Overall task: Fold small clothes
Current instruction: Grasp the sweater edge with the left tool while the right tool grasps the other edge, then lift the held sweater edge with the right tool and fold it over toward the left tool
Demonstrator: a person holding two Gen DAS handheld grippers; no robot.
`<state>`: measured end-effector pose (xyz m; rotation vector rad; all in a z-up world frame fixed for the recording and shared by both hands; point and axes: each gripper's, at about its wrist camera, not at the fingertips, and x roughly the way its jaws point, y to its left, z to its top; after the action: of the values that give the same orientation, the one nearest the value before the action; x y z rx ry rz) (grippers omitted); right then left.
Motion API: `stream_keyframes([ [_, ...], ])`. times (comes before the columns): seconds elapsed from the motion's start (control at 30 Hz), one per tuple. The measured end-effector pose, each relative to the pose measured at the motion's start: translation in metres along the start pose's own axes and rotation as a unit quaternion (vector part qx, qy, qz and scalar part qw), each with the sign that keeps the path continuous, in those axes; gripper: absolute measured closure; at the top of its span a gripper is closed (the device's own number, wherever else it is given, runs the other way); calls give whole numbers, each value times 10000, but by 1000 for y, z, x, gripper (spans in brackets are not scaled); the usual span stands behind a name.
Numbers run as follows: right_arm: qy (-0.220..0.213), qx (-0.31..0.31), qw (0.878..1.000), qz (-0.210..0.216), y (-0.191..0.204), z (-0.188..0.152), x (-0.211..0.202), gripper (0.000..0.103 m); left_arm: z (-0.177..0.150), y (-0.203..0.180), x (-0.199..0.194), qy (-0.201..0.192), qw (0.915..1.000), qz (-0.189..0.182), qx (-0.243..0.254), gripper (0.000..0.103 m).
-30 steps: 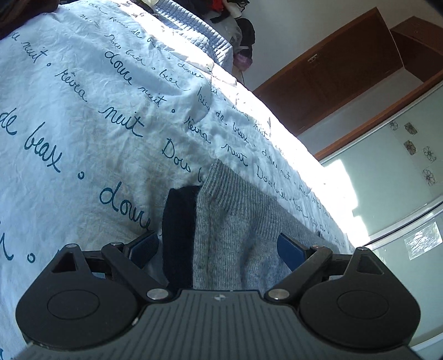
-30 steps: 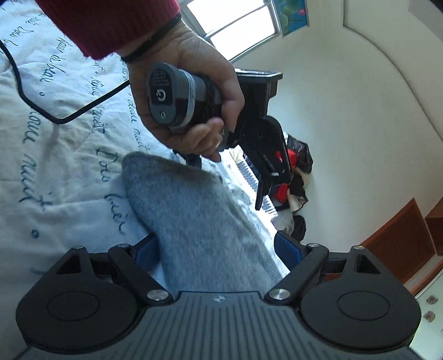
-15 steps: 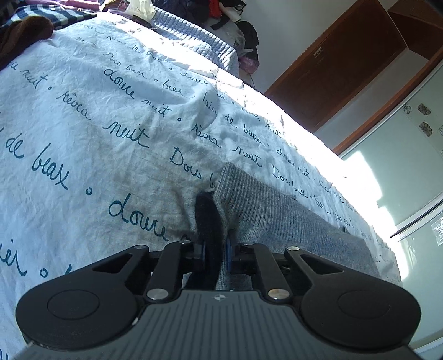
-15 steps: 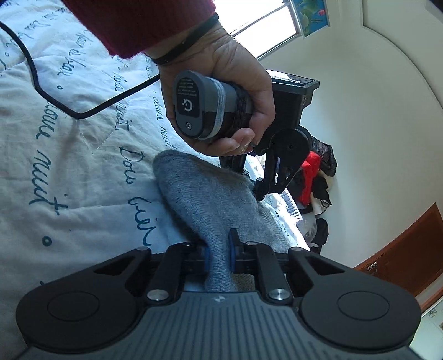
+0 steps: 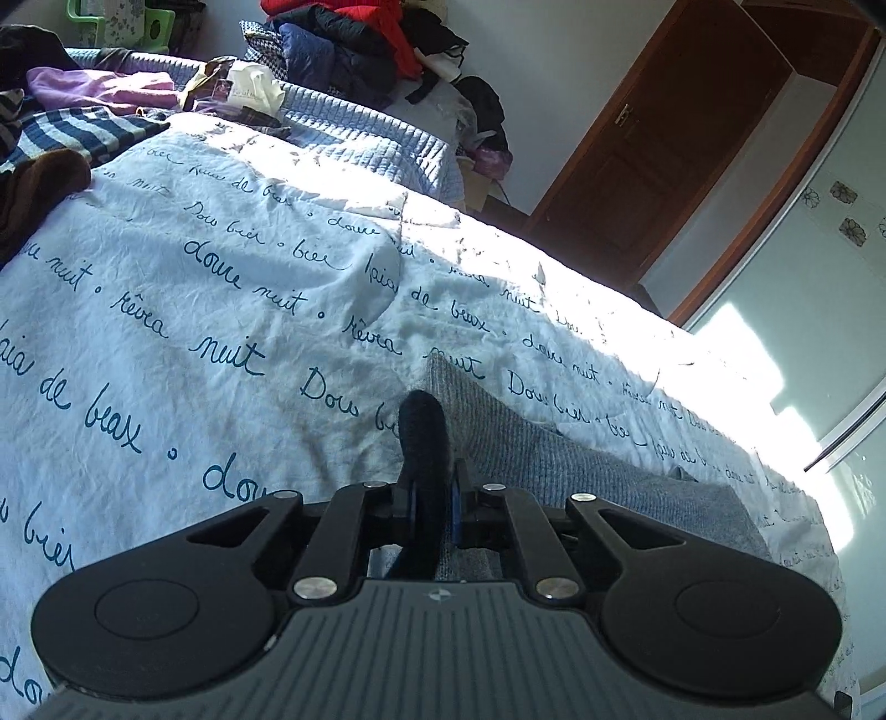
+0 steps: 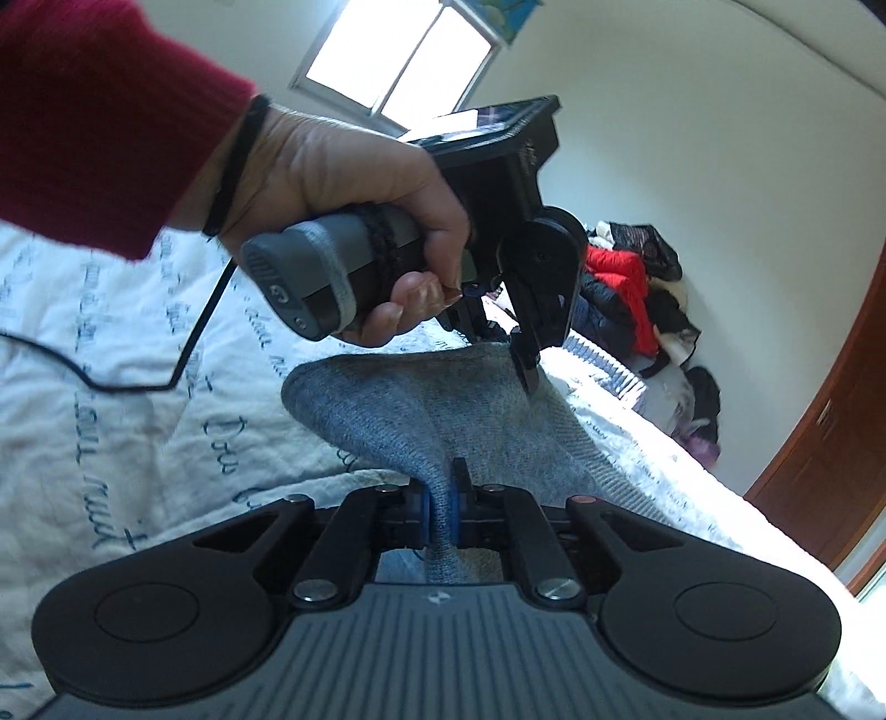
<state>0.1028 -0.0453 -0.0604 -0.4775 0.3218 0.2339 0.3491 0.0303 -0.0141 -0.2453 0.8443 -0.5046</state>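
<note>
A small grey knit garment (image 5: 598,476) with a dark navy edge (image 5: 423,432) lies on a white bedspread (image 5: 221,288) printed with blue script. My left gripper (image 5: 433,501) is shut on the navy edge, which bunches up between the pads. My right gripper (image 6: 441,512) is shut on the other end of the grey garment (image 6: 410,404) and holds it lifted off the bed. The left gripper (image 6: 526,354), held by a hand in a red sleeve, shows in the right wrist view, pinching the far edge of the lifted cloth.
Other clothes lie at the bedspread's far left: a striped piece (image 5: 72,130), a purple one (image 5: 94,88), a brown one (image 5: 39,177). A heap of dark and red clothes (image 5: 360,44) sits beyond a blue quilt (image 5: 376,149). A wooden door (image 5: 681,138) stands right. A black cable (image 6: 138,382) crosses the bed.
Both grippers were open around the garment a second ago. They closed on its two ends and have since lifted the cloth off the bedspread.
</note>
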Motion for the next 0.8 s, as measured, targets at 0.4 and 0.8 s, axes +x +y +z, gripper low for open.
stream_keyframes([
  [0.4,-80,1593,9865,373,-55,-9,-21,97,3,-41,-17,-177,9974,375,583,92],
  [0.8,-190,2758,9592,592,-94,-26,-42,97,7,-76,-26,-306,9970,352,611,92],
])
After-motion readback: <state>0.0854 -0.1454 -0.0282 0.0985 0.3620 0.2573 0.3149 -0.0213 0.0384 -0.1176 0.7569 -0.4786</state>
